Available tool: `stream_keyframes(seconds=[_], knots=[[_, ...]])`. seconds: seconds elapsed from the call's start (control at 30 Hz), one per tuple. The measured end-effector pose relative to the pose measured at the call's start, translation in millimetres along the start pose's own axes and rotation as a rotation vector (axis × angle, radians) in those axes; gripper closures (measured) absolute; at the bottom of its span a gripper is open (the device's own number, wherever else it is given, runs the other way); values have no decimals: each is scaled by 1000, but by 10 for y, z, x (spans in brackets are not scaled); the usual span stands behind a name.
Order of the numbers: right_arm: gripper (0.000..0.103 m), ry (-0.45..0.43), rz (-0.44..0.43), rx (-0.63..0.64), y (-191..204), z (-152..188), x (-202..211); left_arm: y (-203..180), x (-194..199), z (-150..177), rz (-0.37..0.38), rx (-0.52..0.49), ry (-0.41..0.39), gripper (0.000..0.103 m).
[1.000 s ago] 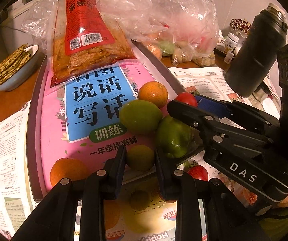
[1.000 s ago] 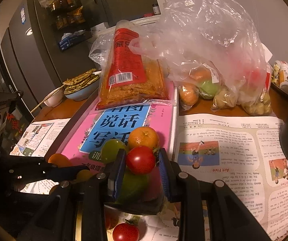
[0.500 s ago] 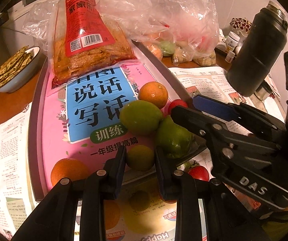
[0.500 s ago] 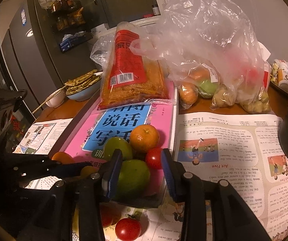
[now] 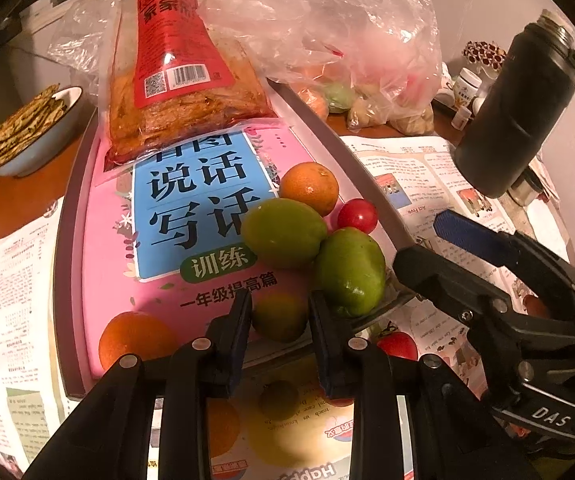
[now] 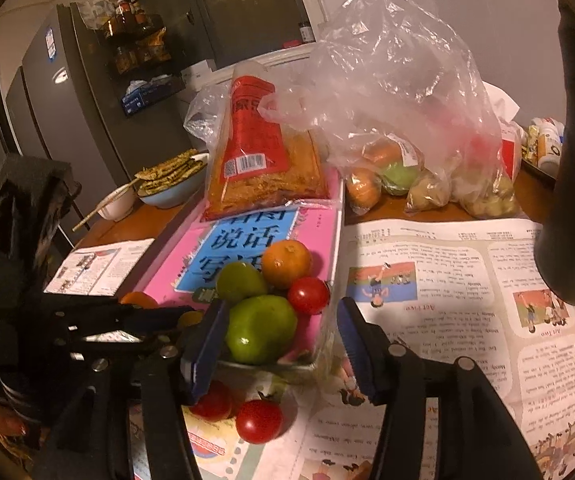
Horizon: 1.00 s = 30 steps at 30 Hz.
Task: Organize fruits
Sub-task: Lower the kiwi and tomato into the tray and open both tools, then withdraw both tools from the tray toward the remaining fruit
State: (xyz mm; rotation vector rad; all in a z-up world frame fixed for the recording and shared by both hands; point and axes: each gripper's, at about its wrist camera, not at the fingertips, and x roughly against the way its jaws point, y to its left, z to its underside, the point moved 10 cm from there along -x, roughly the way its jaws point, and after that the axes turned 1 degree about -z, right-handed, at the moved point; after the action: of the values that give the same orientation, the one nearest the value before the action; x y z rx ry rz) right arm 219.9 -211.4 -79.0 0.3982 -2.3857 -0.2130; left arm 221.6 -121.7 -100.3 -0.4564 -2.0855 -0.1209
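A grey tray [image 5: 367, 200] holds a pink book with an orange [image 5: 309, 188], two green fruits [image 5: 285, 232] [image 5: 349, 272] and a red cherry tomato [image 5: 357, 216] clustered on it. Another orange [image 5: 135, 340] lies at the tray's front left. My left gripper [image 5: 279, 304] grips a small yellow-green fruit [image 5: 279, 318] at the tray's front edge, and its jaws are starting to open. My right gripper [image 6: 279, 320] is opening, with its fingers just short of the near green fruit [image 6: 261, 328] and touching nothing. The tomato [image 6: 308, 295] rests free beside that fruit.
Two more cherry tomatoes [image 6: 259, 420] [image 6: 211, 404] lie on newspaper [image 6: 447, 280] in front of the tray. A red snack pack [image 5: 183, 92] rests on the book's far end. A clear bag of fruit [image 6: 399, 152], a black flask [image 5: 515, 112] and a bowl of pancakes [image 5: 31, 132] stand around.
My right gripper opened and let go of the cherry tomato, which now lies on the tray beside the orange, and the gripper drew back. The left gripper stayed put with its fruit.
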Motion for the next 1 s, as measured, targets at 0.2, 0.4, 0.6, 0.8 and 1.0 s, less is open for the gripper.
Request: stream_keyframes(seconds=[0.2, 0.4, 0.6, 0.8, 1.0], knots=[[41, 3, 44, -28, -152, 68, 9, -1, 66, 7, -5, -3, -8, 64], [37, -7, 54, -26, -178, 91, 76, -61, 173, 18, 10, -10, -30, 53], [34, -19, 54, -48, -200, 104, 139, -96, 357, -7, 11, -14, -75, 47], [29, -27, 55, -49, -171, 114, 177, -101, 497, -27, 1, -17, -108, 37], [28, -30, 52, -41, -120, 120, 211, -38, 566, -7, -7, 10, -119, 32]])
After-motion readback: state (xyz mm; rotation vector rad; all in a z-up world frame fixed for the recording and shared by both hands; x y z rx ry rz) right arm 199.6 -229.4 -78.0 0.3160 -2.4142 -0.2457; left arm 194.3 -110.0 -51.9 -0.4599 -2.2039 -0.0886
